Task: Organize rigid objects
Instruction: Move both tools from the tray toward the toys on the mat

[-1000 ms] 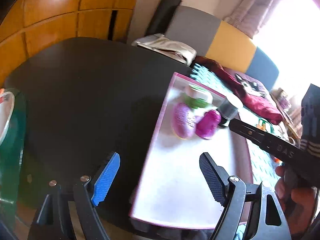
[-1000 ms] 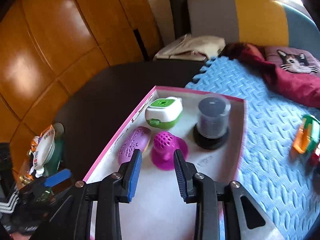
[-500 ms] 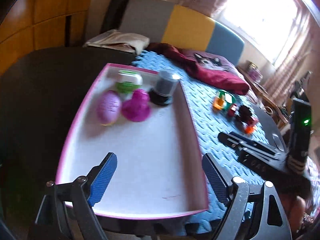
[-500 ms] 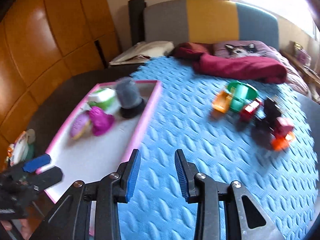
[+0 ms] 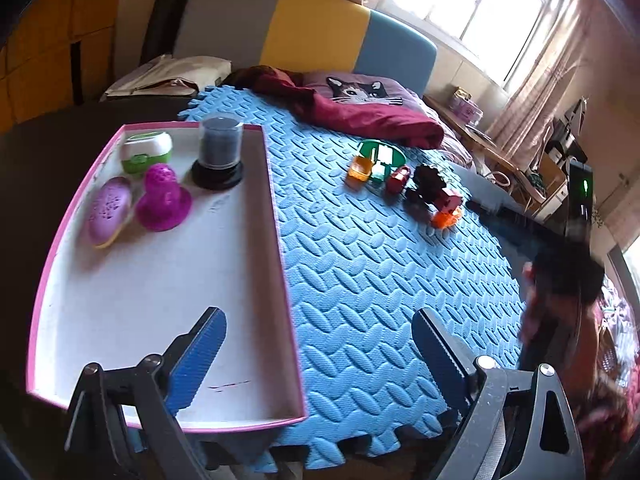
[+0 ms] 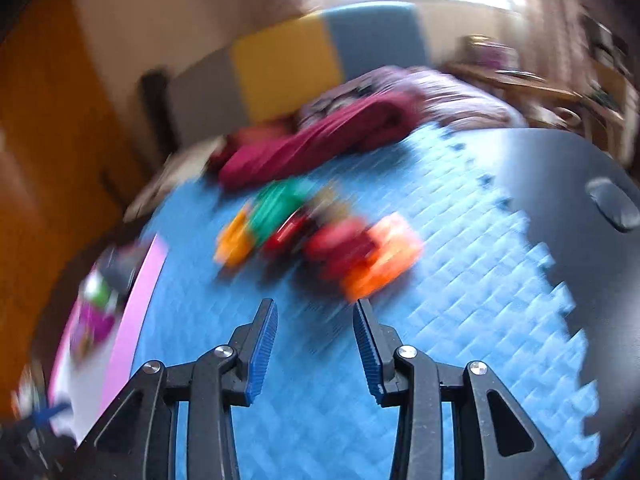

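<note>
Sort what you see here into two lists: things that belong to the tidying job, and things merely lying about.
Belonging to the job: pink-edged tray, purple brush, magenta scrubber, green-and-white case, dark jar, toy pile.

Lying about: maroon blanket, cat pillow.

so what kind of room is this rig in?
Most likely a bedroom at home. A bed with a padded headboard and a cat-print pillow sits behind the table, and a curtained window lights it. Toys lie on a blue foam mat.
</note>
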